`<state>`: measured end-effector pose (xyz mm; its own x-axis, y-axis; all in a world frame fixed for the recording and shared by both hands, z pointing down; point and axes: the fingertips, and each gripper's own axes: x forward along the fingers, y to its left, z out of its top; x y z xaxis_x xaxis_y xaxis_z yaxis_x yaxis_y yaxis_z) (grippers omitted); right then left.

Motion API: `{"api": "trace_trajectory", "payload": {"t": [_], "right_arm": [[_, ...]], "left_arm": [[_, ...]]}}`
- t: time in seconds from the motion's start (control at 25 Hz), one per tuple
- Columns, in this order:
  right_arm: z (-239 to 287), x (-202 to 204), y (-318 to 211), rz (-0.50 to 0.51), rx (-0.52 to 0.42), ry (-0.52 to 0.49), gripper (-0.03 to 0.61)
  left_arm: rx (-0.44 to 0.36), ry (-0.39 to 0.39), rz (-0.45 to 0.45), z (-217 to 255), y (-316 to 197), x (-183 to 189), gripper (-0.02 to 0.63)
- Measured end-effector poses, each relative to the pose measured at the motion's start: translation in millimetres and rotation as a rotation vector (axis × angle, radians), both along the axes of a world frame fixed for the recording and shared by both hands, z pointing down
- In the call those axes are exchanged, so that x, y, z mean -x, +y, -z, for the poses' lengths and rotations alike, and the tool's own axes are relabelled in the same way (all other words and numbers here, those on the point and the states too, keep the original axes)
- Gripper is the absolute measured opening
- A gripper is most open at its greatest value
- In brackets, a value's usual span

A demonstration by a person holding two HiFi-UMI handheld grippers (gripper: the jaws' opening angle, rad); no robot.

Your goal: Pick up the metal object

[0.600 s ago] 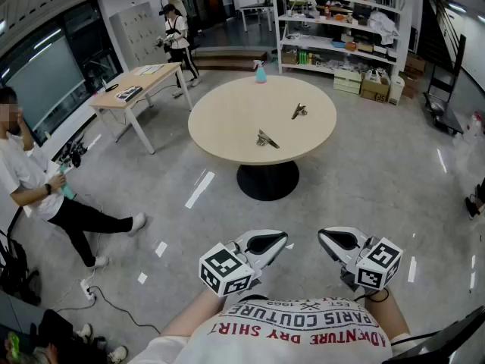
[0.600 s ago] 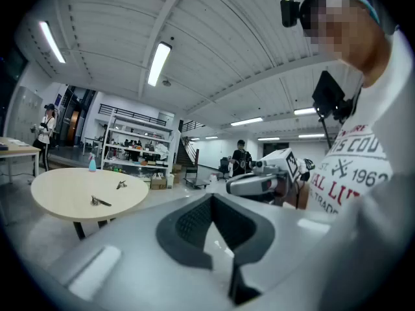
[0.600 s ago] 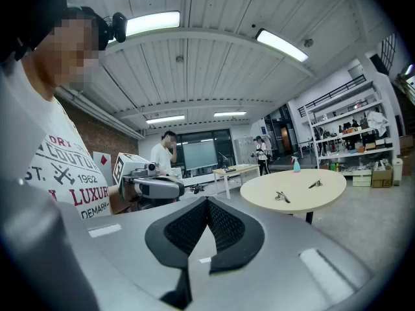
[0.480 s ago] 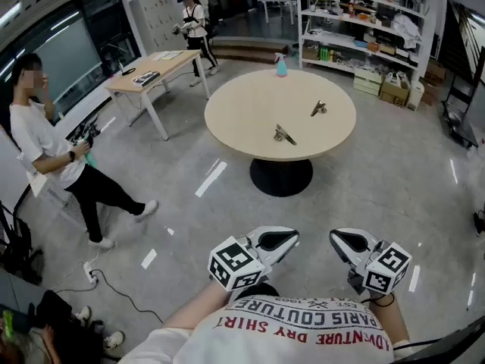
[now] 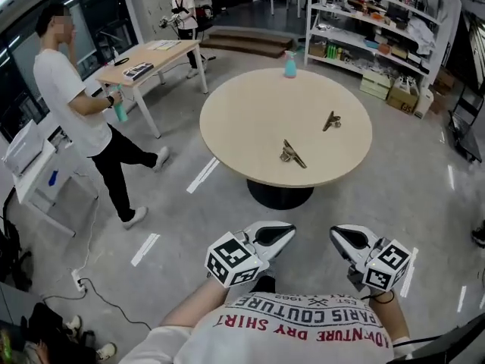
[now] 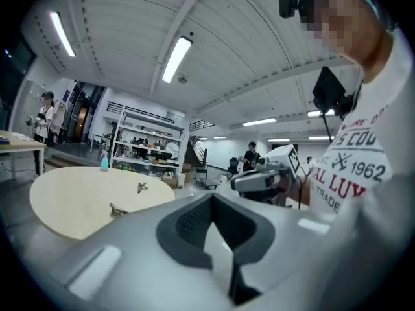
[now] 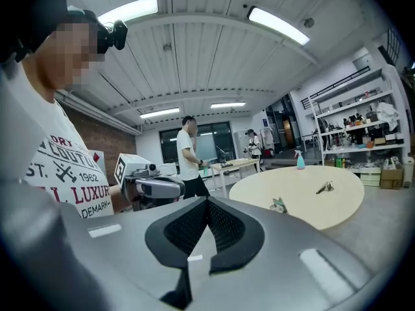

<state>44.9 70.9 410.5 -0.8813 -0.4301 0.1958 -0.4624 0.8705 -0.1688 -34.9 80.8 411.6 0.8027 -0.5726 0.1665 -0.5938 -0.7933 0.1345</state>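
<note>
Two metal objects lie on the round beige table [image 5: 250,116]: a clip-like one [image 5: 291,155] near the front edge and a smaller one [image 5: 331,120] further right. Both grippers are held low by the person's chest, well short of the table. My left gripper [image 5: 284,232] is shut with nothing in it, and so is my right gripper [image 5: 339,236]. The left gripper view has the shut jaws [image 6: 214,225] in front and the nearer metal object [image 6: 117,210] far off. In the right gripper view the same object [image 7: 279,205] lies beyond the shut jaws [image 7: 206,229].
A blue spray bottle [image 5: 289,64] stands at the table's far edge. A person in a white shirt [image 5: 76,101] stands at the left beside a wooden desk [image 5: 155,55]. Shelves [image 5: 379,21] line the back right. A cable [image 5: 98,298] lies on the floor at the left.
The table has come a little nearer in the head view. The person at the left has gone from sitting to standing. Both grippers stay shut by the chest.
</note>
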Motion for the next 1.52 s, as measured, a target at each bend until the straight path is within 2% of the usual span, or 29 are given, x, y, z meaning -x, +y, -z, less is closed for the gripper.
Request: {"api": "trace_trajectory", "payload": {"t": [0.2,0.36,0.52,0.72,0.92,1.04,1.12,1.24,1.32,1.44,1.52], "right_arm": [[7,48,-116,-0.003,-0.007,0.033,0.002],[10,60,-181,-0.025,0.017,0.042,0.002],[14,61,-230,-0.042,0.018,0.022,0.002],[-1,52,-276,-0.042,0.072,0.006,0.002],[-2,46,-320,-0.032,0.086,0.000,0.002],[-3,43,-344,-0.027,0.102,-0.020,0.002],[-11,42,-357,-0.021,0.125,-0.021,0.002],[-25,40,-370,-0.009,0.155,-0.018,0.002],[-35,35,-376,-0.007,0.173,-0.015,0.002],[-46,21,-386,-0.033,0.211,-0.029,0.002],[-50,11,-395,-0.061,0.225,-0.036,0.002]], "left_arm": [[-0.025,-0.039,-0.003,8,-115,48,0.002],[-0.006,-0.032,-0.020,16,-186,71,0.002],[0.008,-0.031,-0.031,13,-236,68,0.002],[0.042,-0.049,-0.065,-3,-278,51,0.003],[0.068,-0.053,-0.047,-10,-314,48,0.003],[0.062,-0.090,-0.033,-18,-335,47,0.005],[0.071,-0.119,-0.029,-31,-349,45,0.115],[0.132,-0.142,-0.039,-63,-365,42,0.218],[0.156,-0.190,-0.036,-90,-379,40,0.273],[0.178,-0.305,-0.051,-138,-394,39,0.362],[0.208,-0.349,-0.066,-165,-401,36,0.379]]}}
